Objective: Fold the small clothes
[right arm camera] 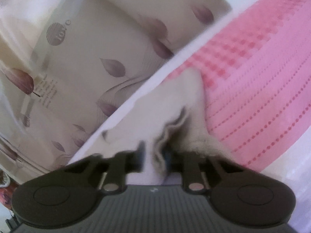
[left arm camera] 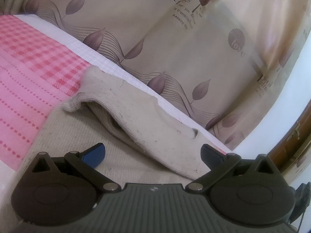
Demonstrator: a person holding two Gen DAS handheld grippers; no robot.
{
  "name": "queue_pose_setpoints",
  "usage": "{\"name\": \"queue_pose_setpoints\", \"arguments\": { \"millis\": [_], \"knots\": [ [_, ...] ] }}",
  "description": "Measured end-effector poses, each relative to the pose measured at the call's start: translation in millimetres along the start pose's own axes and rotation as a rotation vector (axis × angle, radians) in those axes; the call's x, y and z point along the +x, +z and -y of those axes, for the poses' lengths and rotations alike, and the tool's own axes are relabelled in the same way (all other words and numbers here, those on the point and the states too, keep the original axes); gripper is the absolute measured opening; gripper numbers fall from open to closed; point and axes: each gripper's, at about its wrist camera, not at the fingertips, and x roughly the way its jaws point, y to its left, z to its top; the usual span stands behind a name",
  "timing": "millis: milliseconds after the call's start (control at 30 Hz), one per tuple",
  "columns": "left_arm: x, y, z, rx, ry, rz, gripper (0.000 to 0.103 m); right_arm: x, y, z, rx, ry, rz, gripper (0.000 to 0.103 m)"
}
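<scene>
A small cream knitted garment (left arm camera: 136, 104) lies on a pink checked and dotted cloth (left arm camera: 29, 62), with one part folded over in a raised flap. My left gripper (left arm camera: 152, 152) is open just above the garment's flat lower part, its blue-tipped fingers (left arm camera: 95, 153) spread wide with nothing between them. In the blurred right wrist view, my right gripper (right arm camera: 155, 151) is shut on a bunched edge of the cream garment (right arm camera: 175, 104), lifting it off the pink cloth (right arm camera: 262, 81).
The pink cloth lies over a white padded surface (left arm camera: 108, 62) whose edge runs diagonally. Beyond it hangs a beige curtain (left arm camera: 155, 29) with purple leaf print and lettering. A white wall and brown wooden frame (left arm camera: 291, 136) stand at the right.
</scene>
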Motion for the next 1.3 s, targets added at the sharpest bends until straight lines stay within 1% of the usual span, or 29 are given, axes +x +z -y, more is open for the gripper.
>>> {"name": "queue_pose_setpoints", "arguments": {
  "millis": [67, 167, 233, 333, 367, 433, 467, 567, 633, 667, 700, 767, 800, 867, 900, 933, 967, 1000, 1033, 1067, 1100, 1200, 1267, 1300],
  "knots": [
    [0, 0, 0, 0.000, 0.001, 0.001, 0.103, 1, 3, -7, -0.027, 0.006, 0.014, 0.011],
    [0, 0, 0, -0.001, 0.003, 0.002, 0.103, -2, 13, -26, -0.068, 0.048, 0.036, 0.008],
    [-1, 0, 0, -0.005, 0.007, 0.005, 0.103, -7, 25, -44, -0.106, 0.081, 0.078, 0.008],
    [-1, 0, -1, -0.010, 0.013, 0.010, 0.103, -18, 51, -62, -0.118, 0.160, 0.151, 0.008],
    [-2, 0, -1, -0.011, 0.015, 0.012, 0.103, -19, 56, -63, -0.135, 0.156, 0.174, 0.008],
    [-1, 0, -1, -0.010, 0.018, 0.013, 0.103, -12, 62, -53, -0.157, 0.110, 0.192, 0.008],
    [-1, 0, -1, -0.009, 0.020, 0.013, 0.103, -2, 64, -40, -0.134, 0.061, 0.192, 0.008],
    [-1, 0, 0, -0.006, 0.023, 0.013, 0.103, 30, 61, 6, -0.090, -0.065, 0.124, 0.009],
    [0, 0, 0, -0.004, 0.027, 0.013, 0.103, 42, 57, 27, -0.048, -0.032, 0.062, 0.009],
    [0, 0, 0, -0.003, 0.028, 0.013, 0.103, 42, 55, 33, -0.012, -0.031, 0.053, 0.009],
    [0, 1, 0, -0.003, 0.028, 0.012, 0.103, 40, 56, 37, 0.021, -0.022, 0.060, 0.011],
    [0, 1, 0, 0.000, 0.030, 0.010, 0.103, 31, 55, 41, 0.044, -0.005, 0.085, 0.016],
    [0, 1, 0, 0.001, 0.028, 0.007, 0.103, 23, 55, 42, 0.052, 0.002, 0.100, 0.017],
    [1, 2, -1, 0.001, 0.025, 0.003, 0.103, 2, 50, 42, 0.064, 0.044, 0.115, 0.020],
    [1, 3, -1, 0.000, 0.022, -0.001, 0.103, -8, 45, 39, 0.060, 0.063, 0.108, 0.024],
    [1, 4, -1, 0.000, 0.018, -0.007, 0.103, -22, 38, 38, 0.047, 0.082, 0.093, 0.037],
    [1, 4, -2, 0.000, 0.012, -0.015, 0.103, -36, 29, 35, 0.024, 0.094, 0.073, 0.057],
    [0, 6, -2, 0.001, 0.001, -0.032, 0.103, -47, 20, 30, -0.008, 0.103, 0.048, 0.069],
    [-2, 7, -1, 0.002, -0.012, -0.058, 0.103, -64, 7, 26, -0.056, 0.109, 0.022, 0.085],
    [-6, 8, 1, 0.000, -0.027, -0.083, 0.103, -75, -3, 22, -0.097, 0.108, 0.011, 0.089],
    [-14, 7, 2, -0.003, -0.039, -0.097, 0.103, -91, -13, 21, -0.137, 0.095, 0.004, 0.089],
    [-46, 2, 1, -0.024, -0.077, -0.133, 0.103, -135, -39, 27, -0.245, 0.001, -0.009, 0.089],
    [-69, -1, -2, -0.022, -0.080, -0.169, 0.103, -165, -53, 34, -0.278, -0.037, 0.012, 0.089],
    [-81, -3, -4, -0.011, -0.071, -0.172, 0.103, -176, -58, 37, -0.280, -0.040, 0.016, 0.089]
  ]
}}
